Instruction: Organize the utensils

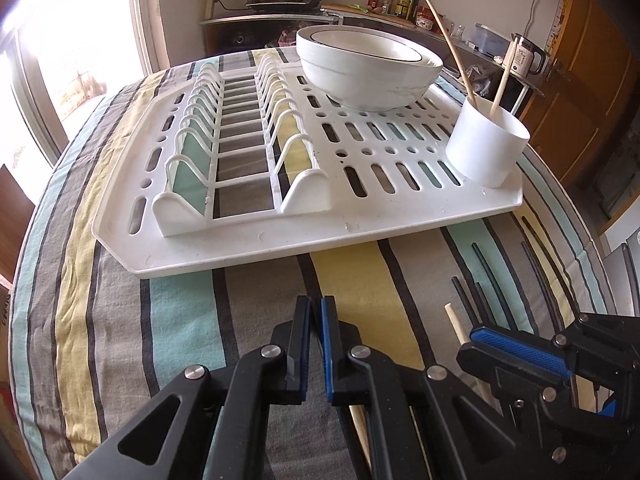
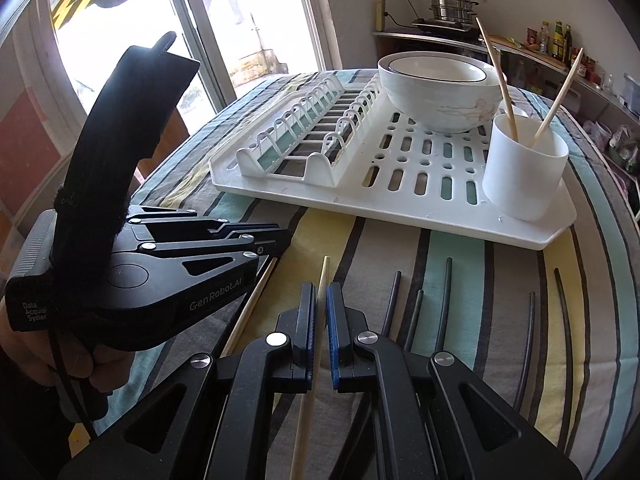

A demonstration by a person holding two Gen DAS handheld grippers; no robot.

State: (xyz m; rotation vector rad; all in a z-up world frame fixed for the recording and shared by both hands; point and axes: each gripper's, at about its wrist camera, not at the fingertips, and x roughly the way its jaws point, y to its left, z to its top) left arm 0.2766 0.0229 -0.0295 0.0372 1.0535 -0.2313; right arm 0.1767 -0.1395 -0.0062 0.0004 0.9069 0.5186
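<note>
- Done so far, by my read: two wooden chopsticks [image 2: 504,92] stand in the white cup [image 2: 524,172] at the rack's [image 2: 400,216] near right corner; stacked bowls [image 2: 436,88] sit behind it.
- Left: two wooden sticks and several dark chopsticks [image 2: 448,292] on the striped cloth [image 1: 180,320] in front of the rack. Roughly a quarter in.
- Right gripper [image 2: 320,328]: clenched on a wooden chopstick [image 2: 316,344], which runs lengthwise between the pads, tip toward the rack.
- Left gripper [image 1: 316,344]: jaws closed. Its own view shows nothing between the tips; a second wooden stick [image 2: 256,296] lies under it. Whether it's pinched, I can't tell.
- Right wrist view only: the held stick in the pads, the left unit from the side with the person's hand [image 2: 80,360] on it, the full spread of dark chopsticks.
- Left wrist view only: the right gripper's side profile [image 1: 520,352] and the rack's plate slots [image 1: 240,140] head-on, empty.
</note>
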